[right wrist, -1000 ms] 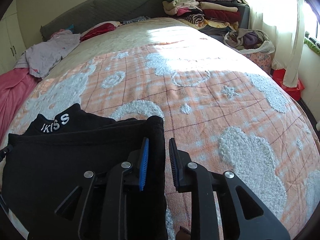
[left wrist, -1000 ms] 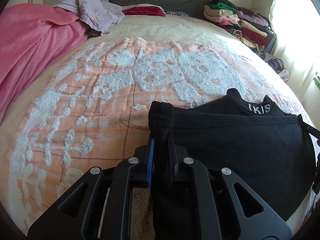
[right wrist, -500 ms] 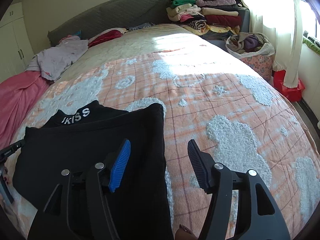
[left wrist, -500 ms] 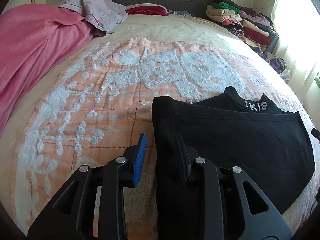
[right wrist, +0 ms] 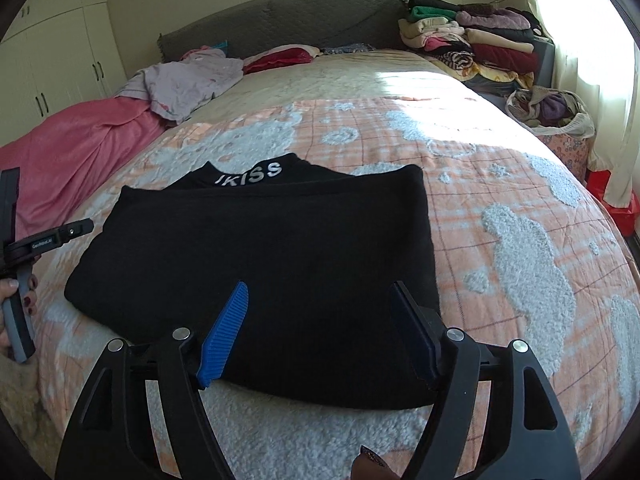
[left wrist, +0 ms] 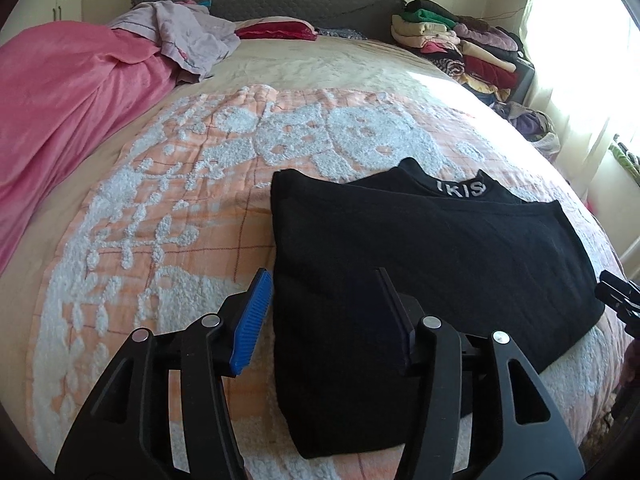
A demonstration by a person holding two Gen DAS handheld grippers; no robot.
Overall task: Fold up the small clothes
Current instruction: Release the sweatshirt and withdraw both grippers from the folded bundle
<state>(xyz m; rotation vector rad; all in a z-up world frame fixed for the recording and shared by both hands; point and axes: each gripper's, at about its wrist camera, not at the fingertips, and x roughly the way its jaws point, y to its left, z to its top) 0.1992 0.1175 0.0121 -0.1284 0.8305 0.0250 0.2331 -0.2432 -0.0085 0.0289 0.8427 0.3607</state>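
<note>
A black garment [left wrist: 420, 264] with white letters on its waistband lies folded flat on the orange and white bedspread [left wrist: 168, 216]. It also shows in the right wrist view [right wrist: 272, 256]. My left gripper [left wrist: 324, 308] is open and empty, raised above the garment's left near edge. My right gripper [right wrist: 320, 324] is open and empty, raised above the garment's near right edge. The left gripper's body shows at the left edge of the right wrist view [right wrist: 16, 248].
A pink blanket [left wrist: 60, 120] and a lilac garment [left wrist: 188, 36] lie at the bed's far left. A pile of folded clothes [right wrist: 472, 44] stands at the far right by the headboard [right wrist: 288, 20]. A bag of clothes [right wrist: 552, 112] sits beside the bed.
Both grippers have let go of the black garment, opened wide and drawn back and up. The garment now lies folded flat on the bedspread.
</note>
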